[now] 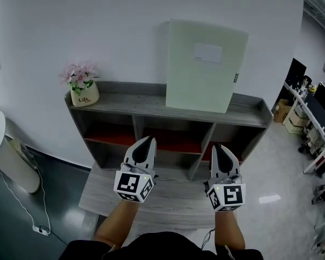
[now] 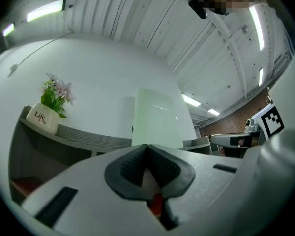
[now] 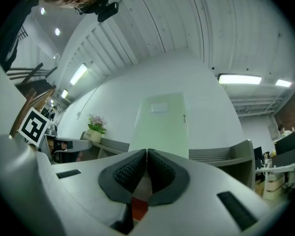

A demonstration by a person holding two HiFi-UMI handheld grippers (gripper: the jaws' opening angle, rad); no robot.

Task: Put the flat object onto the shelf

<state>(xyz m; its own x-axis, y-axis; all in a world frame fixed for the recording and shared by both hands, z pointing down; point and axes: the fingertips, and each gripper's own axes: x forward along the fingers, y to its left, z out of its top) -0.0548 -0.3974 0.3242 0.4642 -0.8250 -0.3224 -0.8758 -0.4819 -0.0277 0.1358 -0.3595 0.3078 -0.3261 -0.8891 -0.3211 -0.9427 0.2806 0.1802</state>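
The left claw (image 2: pixel 147 149) is pressed together, pads meeting along one seam with nothing between them. The right claw (image 3: pixel 146 154) is the same: shut and empty. Both hang side by side, tips forward, low in front of the person and over a grey wooden bench (image 1: pixel 173 199), touching neither it nor anything else.

The folder (image 1: pixel 205 66) lies ahead of both claws and higher, well apart from them. It stands on its lower edge on the top board of the shelf (image 1: pixel 124 103), on the right half, with its back to the wall (image 1: pixel 97 26). Its long axis is upright, its broad pale green face turned towards the person, a white label near the top and a small clasp on its right edge. It sits a little nearer the right claw, which looks almost straight at it; from the left claw it is ahead and slightly to the right.

Judging by this, the folder is already placed and no grip remains to be made; any further reach would go up and forward, with the right hand the shorter way.

A pot (image 1: pixel 84 93) of pink flowers stands at the shelf's left end, well apart from the folder. The open compartments below show reddish floors. The bench stands just before the shelf. To the right the room opens onto a pale floor and desks (image 1: pixel 314 112) with dark screens.
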